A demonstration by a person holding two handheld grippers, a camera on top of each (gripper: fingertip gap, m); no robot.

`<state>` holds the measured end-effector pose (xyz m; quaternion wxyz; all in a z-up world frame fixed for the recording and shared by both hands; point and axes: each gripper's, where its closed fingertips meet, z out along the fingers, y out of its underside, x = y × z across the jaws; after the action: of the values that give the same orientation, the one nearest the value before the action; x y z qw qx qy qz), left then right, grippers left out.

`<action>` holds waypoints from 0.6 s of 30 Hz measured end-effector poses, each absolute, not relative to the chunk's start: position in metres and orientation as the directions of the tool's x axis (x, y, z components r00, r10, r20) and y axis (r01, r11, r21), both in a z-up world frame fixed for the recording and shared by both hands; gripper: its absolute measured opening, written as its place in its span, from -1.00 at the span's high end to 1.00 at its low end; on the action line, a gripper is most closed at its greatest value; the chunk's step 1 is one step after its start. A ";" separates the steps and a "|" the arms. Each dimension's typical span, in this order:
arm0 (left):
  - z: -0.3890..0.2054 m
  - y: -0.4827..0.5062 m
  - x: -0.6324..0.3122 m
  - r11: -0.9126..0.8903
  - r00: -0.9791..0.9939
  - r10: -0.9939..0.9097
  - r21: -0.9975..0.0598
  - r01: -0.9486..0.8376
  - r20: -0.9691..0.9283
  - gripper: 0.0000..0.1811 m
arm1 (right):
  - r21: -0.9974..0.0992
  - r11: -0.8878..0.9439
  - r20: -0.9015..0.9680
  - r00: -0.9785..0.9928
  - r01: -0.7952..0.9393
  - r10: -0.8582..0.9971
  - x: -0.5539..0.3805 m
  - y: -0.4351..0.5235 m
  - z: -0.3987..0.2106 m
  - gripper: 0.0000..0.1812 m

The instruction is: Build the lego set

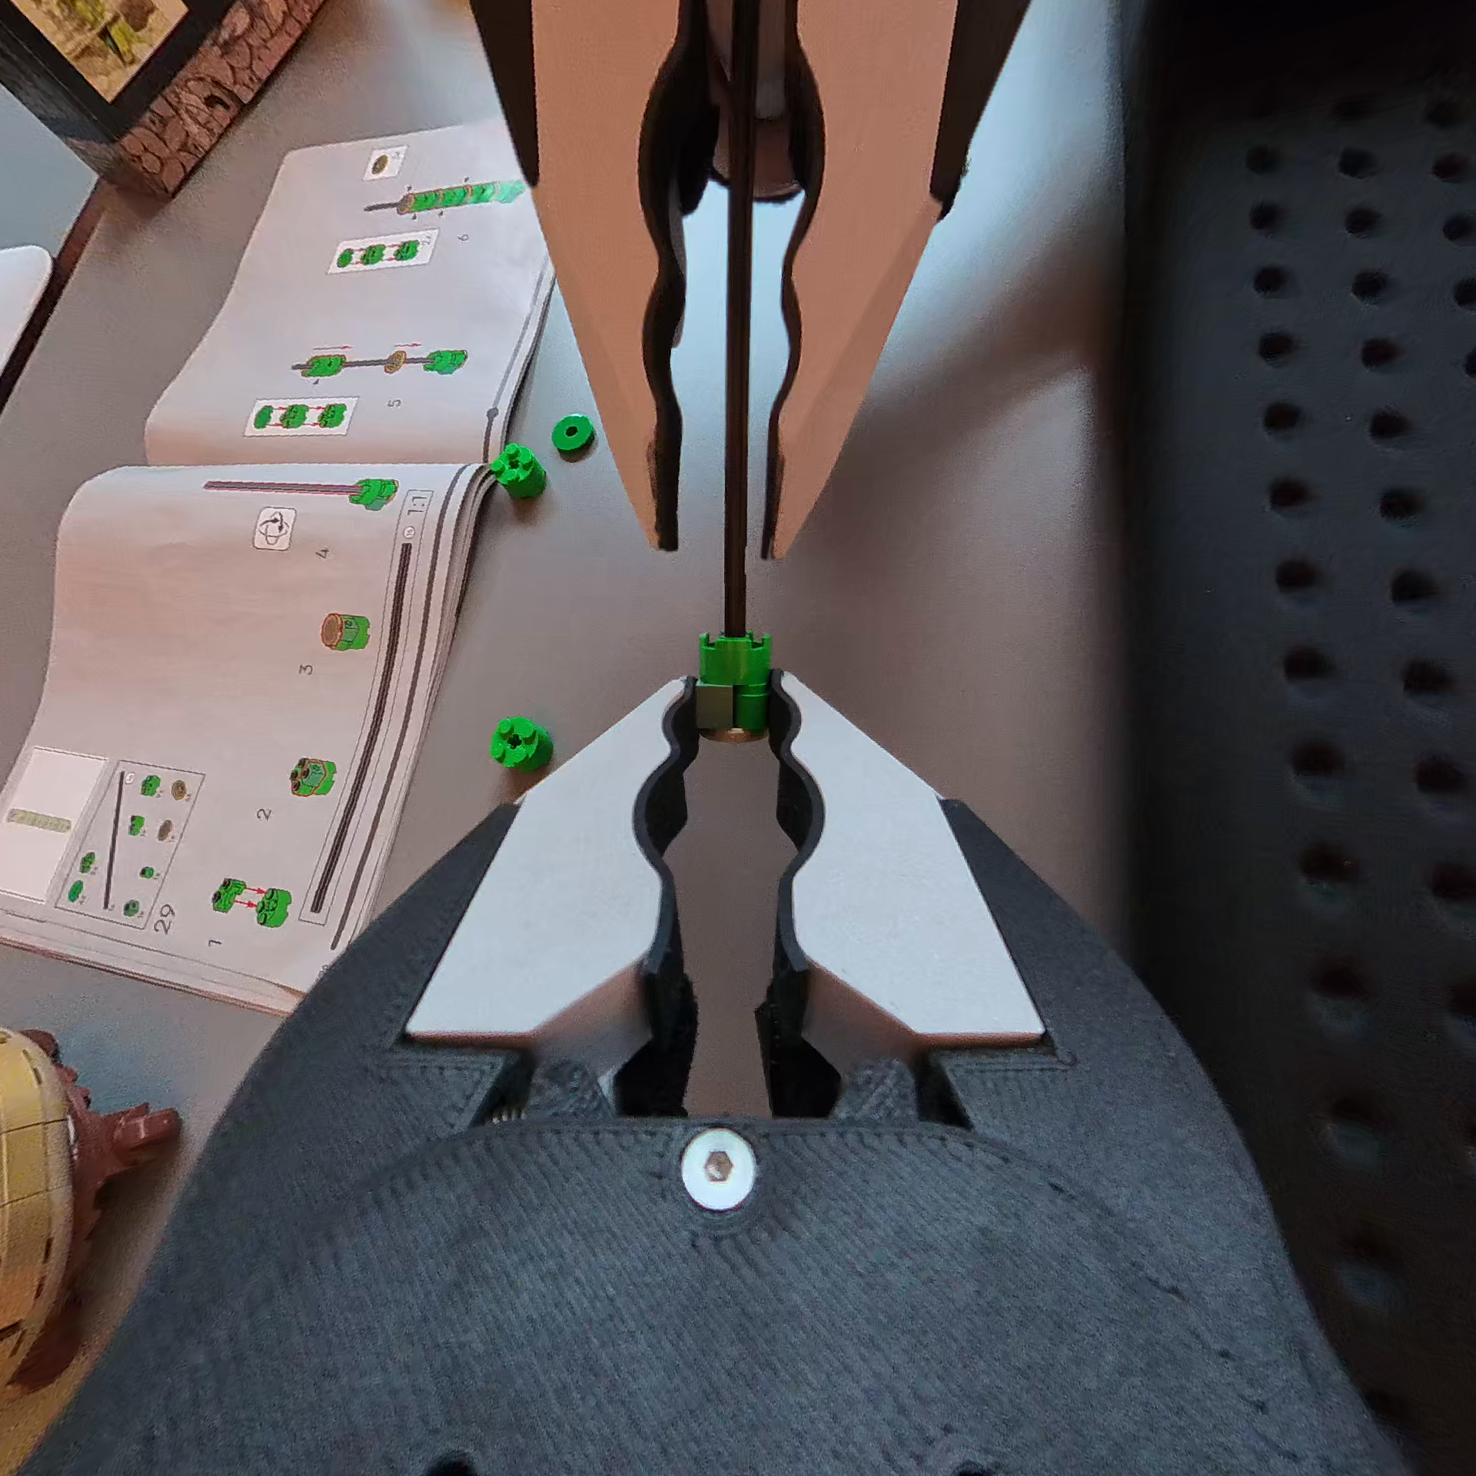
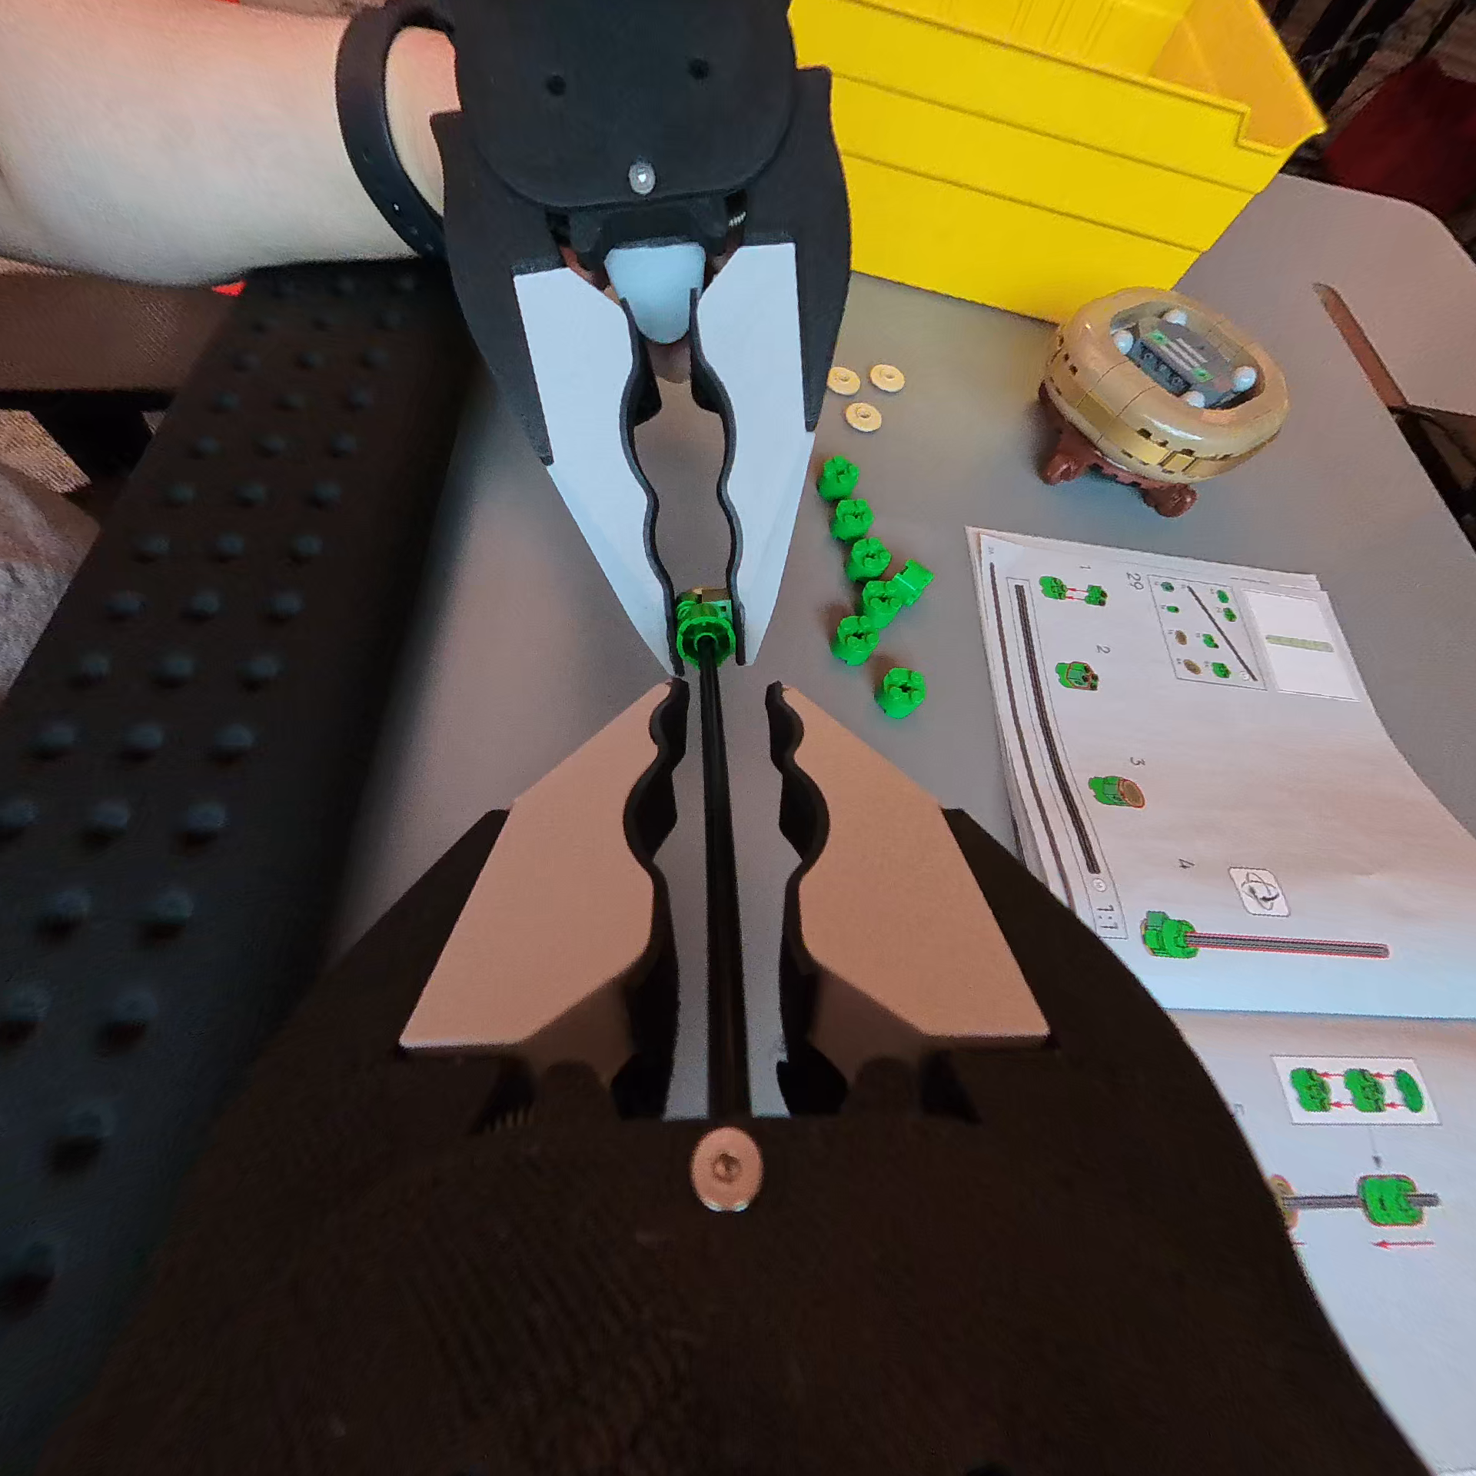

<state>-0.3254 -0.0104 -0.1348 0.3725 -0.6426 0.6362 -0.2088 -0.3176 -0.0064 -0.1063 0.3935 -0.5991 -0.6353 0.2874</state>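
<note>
My left gripper point(image 1: 733, 693), with white fingers, is shut on a short stack of green round bricks with a tan piece point(image 1: 733, 687); it also shows in the right wrist view point(image 2: 707, 651). A thin black axle rod point(image 1: 736, 399) sticks out of the stack and runs straight between the tan fingers of my right gripper point(image 2: 725, 693). Those fingers stand apart on either side of the rod point(image 2: 719, 878) without touching it. The two grippers face each other tip to tip above the grey table point(image 1: 918, 559).
Several loose green round bricks point(image 2: 866, 575) and three tan round plates point(image 2: 862, 391) lie by the open instruction booklet point(image 2: 1198, 759). A tan domed model on a brown base point(image 2: 1166, 391), a yellow bin point(image 2: 1038, 160) and a black perforated panel point(image 1: 1358, 639) border the table. My two grippers' fingertips are within a few centimetres of each other.
</note>
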 end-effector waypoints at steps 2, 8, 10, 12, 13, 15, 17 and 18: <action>-0.133 -0.010 -0.326 0.085 0.108 -0.973 -0.750 -0.656 -0.205 0.83 | -0.846 0.092 0.128 0.032 0.525 0.991 -0.317 -0.006 -0.106 0.79; -0.136 -0.009 -0.327 0.081 0.106 -0.975 -0.750 -0.656 -0.198 0.83 | -0.828 0.099 0.139 0.031 0.553 0.990 -0.320 -0.005 -0.117 0.80; -0.139 -0.009 -0.327 0.079 0.103 -0.976 -0.746 -0.661 -0.194 0.83 | -0.821 0.098 0.142 0.034 0.563 0.989 -0.319 -0.004 -0.120 0.80; -0.140 -0.009 -0.327 0.075 0.103 -0.977 -0.747 -0.660 -0.189 0.83 | -0.825 0.097 0.154 0.055 0.557 0.987 -0.318 0.000 -0.118 0.79; -0.141 -0.009 -0.327 0.074 0.103 -0.977 -0.746 -0.662 -0.189 0.83 | -0.829 0.098 0.154 0.057 0.551 0.986 -0.318 0.000 -0.117 0.80; -0.143 -0.009 -0.328 0.072 0.105 -0.976 -0.742 -0.666 -0.189 0.83 | -0.844 0.095 0.148 0.058 0.528 0.987 -0.318 -0.001 -0.115 0.80; -0.145 -0.008 -0.329 0.071 0.106 -0.976 -0.735 -0.674 -0.191 0.84 | -0.859 0.079 0.125 0.057 0.506 0.991 -0.320 -0.005 -0.115 0.80; -0.146 -0.008 -0.329 0.071 0.106 -0.976 -0.737 -0.672 -0.191 0.83 | -0.862 0.076 0.126 0.065 0.501 0.990 -0.320 -0.004 -0.117 0.80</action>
<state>-0.3288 -0.0081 -0.1456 0.3635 -0.6488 0.6351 -0.2088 -0.3197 -0.0045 -0.1166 0.4032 -0.6082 -0.6129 0.3030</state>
